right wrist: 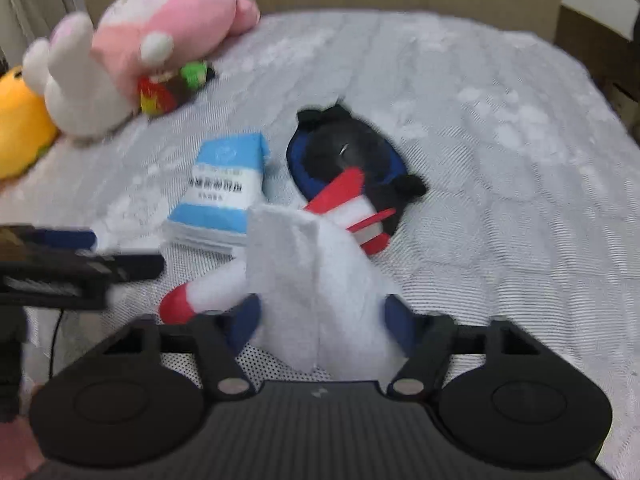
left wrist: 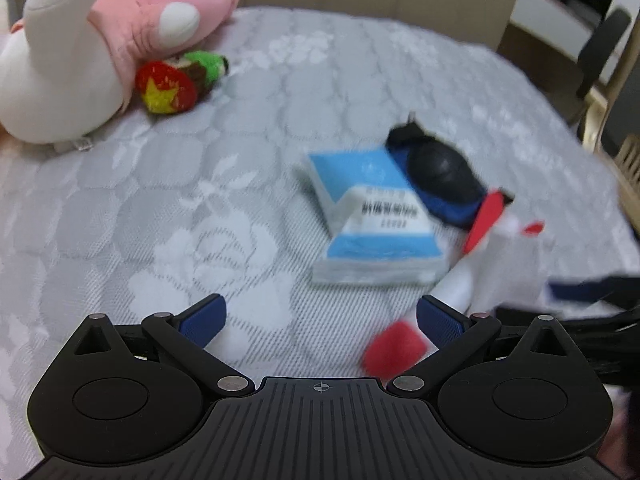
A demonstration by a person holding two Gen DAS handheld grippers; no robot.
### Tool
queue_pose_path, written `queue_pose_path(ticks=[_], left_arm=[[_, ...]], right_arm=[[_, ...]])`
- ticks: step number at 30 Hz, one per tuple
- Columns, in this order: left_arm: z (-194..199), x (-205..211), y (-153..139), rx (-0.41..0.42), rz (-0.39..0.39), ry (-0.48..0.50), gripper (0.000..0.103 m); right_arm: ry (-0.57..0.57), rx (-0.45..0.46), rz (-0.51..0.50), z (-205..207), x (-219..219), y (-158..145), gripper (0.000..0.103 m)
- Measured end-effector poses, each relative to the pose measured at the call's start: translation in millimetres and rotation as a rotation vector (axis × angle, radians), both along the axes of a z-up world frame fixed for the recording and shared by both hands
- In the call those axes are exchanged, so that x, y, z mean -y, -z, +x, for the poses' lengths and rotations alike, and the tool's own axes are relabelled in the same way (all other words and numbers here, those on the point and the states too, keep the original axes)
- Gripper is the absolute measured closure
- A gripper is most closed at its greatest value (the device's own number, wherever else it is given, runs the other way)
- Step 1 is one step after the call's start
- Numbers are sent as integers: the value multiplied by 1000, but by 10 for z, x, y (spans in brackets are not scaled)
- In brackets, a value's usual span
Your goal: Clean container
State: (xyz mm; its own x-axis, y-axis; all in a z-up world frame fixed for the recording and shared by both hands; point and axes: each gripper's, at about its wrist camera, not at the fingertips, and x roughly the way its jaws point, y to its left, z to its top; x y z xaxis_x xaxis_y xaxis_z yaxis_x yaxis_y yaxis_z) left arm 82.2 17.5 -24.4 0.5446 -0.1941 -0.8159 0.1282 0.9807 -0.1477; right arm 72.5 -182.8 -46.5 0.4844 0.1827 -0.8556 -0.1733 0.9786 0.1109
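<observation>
The blue-and-white tissue pack (left wrist: 376, 216) lies flat on the grey quilted mattress (left wrist: 200, 200), and it serves as the landmark here. Just to its right, touching its edge, sits a black and blue container (left wrist: 440, 176) (both views are blurred, so what kind of container it is cannot be told). In front of the pack and leaning toward the container is a white bottle with red cap (right wrist: 224, 292), its red-trimmed spray head (right wrist: 352, 208) lying over the container's near rim.

The right tongs (right wrist: 320, 320) are closed part-way on a folded white tissue (right wrist: 296, 276), the blue pads (right wrist: 400, 324) pressing its two sides; the tissue stands up between them, in front of the pack and over the bottle's body. The left tongs (left wrist: 320, 320) stand wide apart with nothing between the pads, held low over the mattress in front of the pack; the bottle's red cap (left wrist: 394, 346) shows just inside the right-hand pad (left wrist: 440, 322). In the right wrist view the left tool appears as a dark blurred shape to the left of the pack.

Far behind and left of the pack lies a pink and white plush toy (left wrist: 100, 40), with a small red and green plush (left wrist: 176, 80) against it and a yellow plush (right wrist: 20, 124) beyond.
</observation>
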Motion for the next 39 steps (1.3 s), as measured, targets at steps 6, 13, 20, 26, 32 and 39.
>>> queue_pose_path(ticks=[6, 13, 20, 26, 32, 39], left_arm=[[-22, 45, 51, 5, 16, 30, 0], [-34, 202, 129, -54, 69, 77, 0], [-113, 299, 235, -79, 130, 116, 0], [-166, 289, 240, -79, 122, 116, 0], [-151, 323, 209, -63, 96, 113, 0], [-157, 346, 206, -49, 90, 120, 0]], right_arm=[[38, 0, 26, -2, 50, 85, 92], [95, 22, 346, 21, 218, -241, 95], [-25, 22, 314, 170, -134, -190, 95], [-2, 54, 248, 122, -72, -120, 95], [18, 76, 222, 31, -19, -138, 95], [20, 82, 233, 44, -10, -154, 95]])
